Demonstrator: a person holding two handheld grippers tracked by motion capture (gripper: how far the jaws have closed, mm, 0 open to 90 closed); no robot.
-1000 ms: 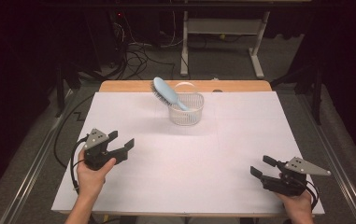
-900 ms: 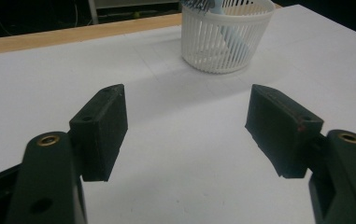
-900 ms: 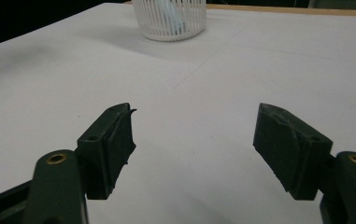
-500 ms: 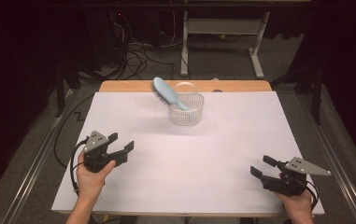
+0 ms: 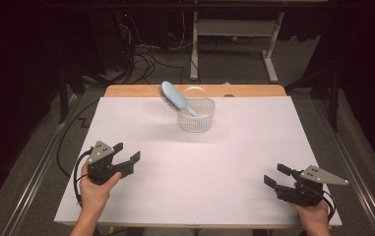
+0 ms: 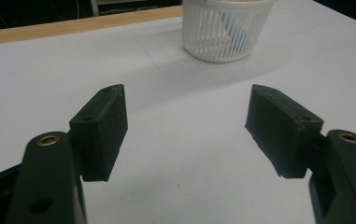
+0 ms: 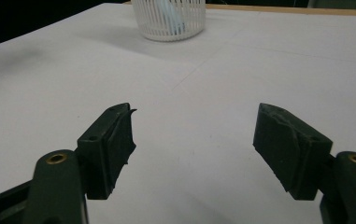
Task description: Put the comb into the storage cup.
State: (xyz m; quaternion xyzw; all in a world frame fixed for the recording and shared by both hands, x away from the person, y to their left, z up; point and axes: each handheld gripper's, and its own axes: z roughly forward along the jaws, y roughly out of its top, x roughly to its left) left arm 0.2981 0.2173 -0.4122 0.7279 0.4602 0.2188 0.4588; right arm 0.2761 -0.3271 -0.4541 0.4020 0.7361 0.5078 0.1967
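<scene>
While both grippers rest released, the hairbrush (image 5: 174,98) leans in the basket (image 5: 197,116) at one o'clock from the nearer left gripper (image 5: 124,159).

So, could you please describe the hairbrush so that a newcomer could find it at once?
Look to the far middle of the white-covered table, where a white slatted basket stands alone. The light blue hairbrush stands handle-down in it, its oval head leaning out over the rim to the left; it is the one coloured item there.
</scene>
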